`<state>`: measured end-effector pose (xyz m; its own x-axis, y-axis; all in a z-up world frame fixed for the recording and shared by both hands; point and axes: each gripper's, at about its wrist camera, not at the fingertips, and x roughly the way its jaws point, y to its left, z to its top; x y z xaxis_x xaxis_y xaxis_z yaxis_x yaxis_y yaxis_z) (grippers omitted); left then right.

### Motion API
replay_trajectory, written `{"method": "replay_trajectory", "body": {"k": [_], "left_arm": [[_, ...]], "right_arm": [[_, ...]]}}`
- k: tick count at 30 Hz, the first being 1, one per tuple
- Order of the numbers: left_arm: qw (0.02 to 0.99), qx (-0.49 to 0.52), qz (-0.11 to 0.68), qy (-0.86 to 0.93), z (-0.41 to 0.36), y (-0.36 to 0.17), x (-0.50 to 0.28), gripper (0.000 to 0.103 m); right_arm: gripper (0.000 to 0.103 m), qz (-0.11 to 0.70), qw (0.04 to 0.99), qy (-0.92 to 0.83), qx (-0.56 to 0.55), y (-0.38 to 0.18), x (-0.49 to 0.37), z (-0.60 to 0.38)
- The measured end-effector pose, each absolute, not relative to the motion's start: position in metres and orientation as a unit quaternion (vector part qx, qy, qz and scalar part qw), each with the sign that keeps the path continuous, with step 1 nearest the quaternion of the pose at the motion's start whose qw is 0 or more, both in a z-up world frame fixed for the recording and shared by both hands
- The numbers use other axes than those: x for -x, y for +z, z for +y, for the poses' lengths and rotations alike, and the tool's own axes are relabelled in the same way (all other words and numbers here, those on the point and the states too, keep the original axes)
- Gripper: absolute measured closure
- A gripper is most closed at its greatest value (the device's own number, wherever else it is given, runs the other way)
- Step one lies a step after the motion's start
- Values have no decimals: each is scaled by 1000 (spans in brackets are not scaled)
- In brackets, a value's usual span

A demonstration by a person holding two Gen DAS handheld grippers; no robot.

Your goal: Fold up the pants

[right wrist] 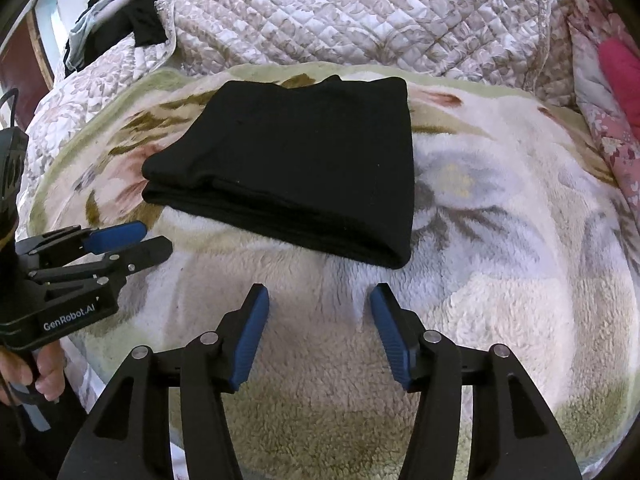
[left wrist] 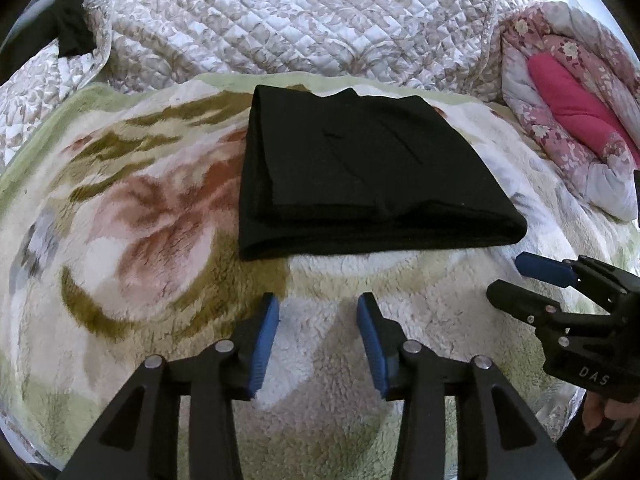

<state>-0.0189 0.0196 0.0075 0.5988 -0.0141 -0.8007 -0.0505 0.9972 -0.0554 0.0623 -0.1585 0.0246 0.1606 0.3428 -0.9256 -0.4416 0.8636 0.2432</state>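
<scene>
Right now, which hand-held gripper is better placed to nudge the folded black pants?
Roughly even, slight edge left: left hand-held gripper faces the pants' near edge squarely; the right sits toward a corner. Both open, empty.

Both cameras ride on hand-held grippers and look steeply down along their own jaws at a fleecy blanket (left wrist: 168, 216) on a bed, from close above it. The left view sits left of the right one. Both share the folded black pants (left wrist: 360, 176) ahead, the quilt (right wrist: 360, 12) behind, and each catches the other gripper at its edge.
</scene>
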Motion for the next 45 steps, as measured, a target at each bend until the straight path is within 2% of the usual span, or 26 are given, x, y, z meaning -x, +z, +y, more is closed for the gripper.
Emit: {"method": "replay_trajectory", "body": {"k": [45], "left_arm": [[893, 29, 448, 11, 17, 5, 17, 52]], "right_arm": [[47, 595, 760, 259, 42, 23, -64, -160]]}}
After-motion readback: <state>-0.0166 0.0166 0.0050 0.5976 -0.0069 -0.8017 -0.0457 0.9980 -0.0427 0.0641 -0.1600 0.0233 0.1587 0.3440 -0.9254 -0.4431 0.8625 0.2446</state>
